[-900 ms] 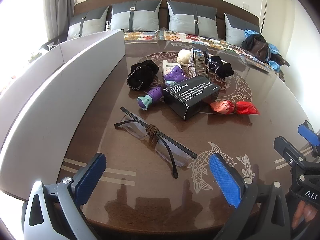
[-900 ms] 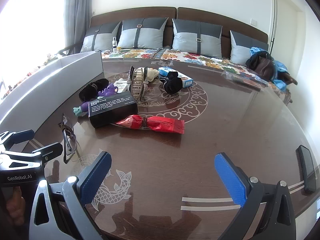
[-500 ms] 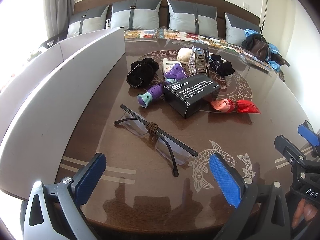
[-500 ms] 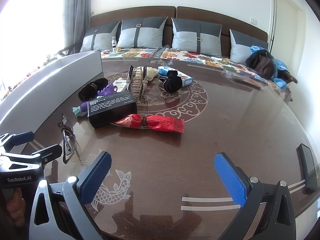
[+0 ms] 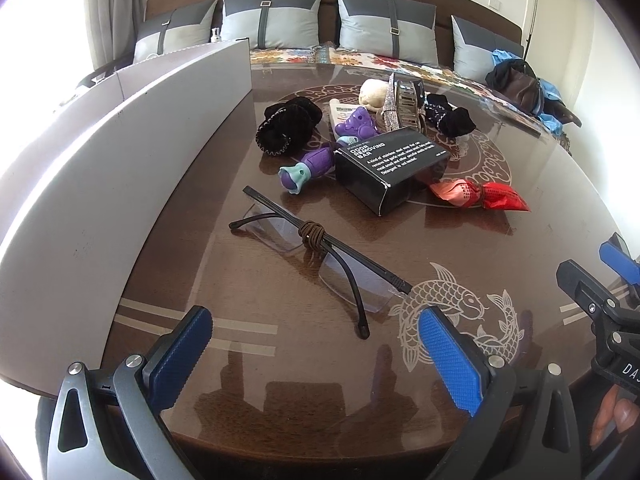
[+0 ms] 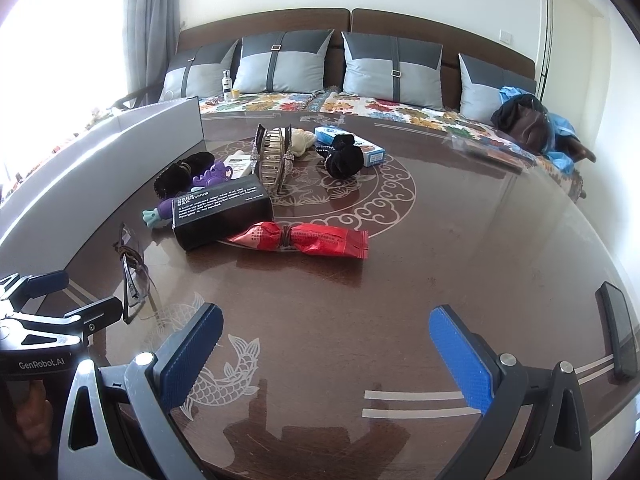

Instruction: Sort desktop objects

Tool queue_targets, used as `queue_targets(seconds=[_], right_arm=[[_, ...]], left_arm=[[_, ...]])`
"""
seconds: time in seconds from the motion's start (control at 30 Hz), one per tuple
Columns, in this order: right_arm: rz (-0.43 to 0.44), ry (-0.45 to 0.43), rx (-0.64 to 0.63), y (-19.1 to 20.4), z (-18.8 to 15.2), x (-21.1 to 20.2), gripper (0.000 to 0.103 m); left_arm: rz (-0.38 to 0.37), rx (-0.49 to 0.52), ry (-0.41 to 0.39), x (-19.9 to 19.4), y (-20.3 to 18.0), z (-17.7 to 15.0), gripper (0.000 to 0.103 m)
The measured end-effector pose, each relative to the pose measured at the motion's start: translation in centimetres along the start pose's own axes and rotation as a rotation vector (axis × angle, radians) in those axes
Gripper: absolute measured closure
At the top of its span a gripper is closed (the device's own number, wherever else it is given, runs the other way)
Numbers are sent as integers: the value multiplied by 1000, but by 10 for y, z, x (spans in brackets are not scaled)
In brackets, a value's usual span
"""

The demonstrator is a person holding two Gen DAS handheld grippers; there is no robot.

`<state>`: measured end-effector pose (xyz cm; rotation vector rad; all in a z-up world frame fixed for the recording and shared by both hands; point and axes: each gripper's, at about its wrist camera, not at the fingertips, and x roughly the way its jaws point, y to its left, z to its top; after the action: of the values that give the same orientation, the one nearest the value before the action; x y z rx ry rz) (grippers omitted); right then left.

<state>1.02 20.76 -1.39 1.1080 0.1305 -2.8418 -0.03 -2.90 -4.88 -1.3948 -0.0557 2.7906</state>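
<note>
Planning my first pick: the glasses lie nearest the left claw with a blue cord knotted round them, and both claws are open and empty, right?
One slip: the cord knotted round the glasses is brown, not blue, as the left wrist view shows. The rest holds: they lie nearest the left claw, and it and the right claw are open and empty.

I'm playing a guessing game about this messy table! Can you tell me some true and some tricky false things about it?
1. The glasses have a brown cord tied round them. True.
2. The left tongs are squeezing the glasses. False: they stand wide open with nothing between them, short of the glasses.
3. The red packet lies right beside the black box. True.
4. The right tongs hold the red packet. False: they are open and empty above bare table.
5. The black box stands upright on its end. False: it lies flat, with the printed side facing up.
</note>
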Motion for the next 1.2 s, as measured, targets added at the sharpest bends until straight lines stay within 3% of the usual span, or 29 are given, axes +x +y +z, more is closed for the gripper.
queue_targets(seconds=[0.27,0.53,0.87,1.03,1.2], right_arm=[[21,100,5,1,-8,25,0],[41,264,-33,11,8,83,0],[36,236,8,6,57,143,0],[46,209,-1,5,59,147,0],[46,211,-1,6,60,148,0]], left_arm=[[-6,16,73,21,-1,-3,0],[3,72,149,46,-8,35,0],[-2,69,112,93,-9,96,0],[3,61,33,95,-6,92,0],[-2,66,28,94,-6,94,0]])
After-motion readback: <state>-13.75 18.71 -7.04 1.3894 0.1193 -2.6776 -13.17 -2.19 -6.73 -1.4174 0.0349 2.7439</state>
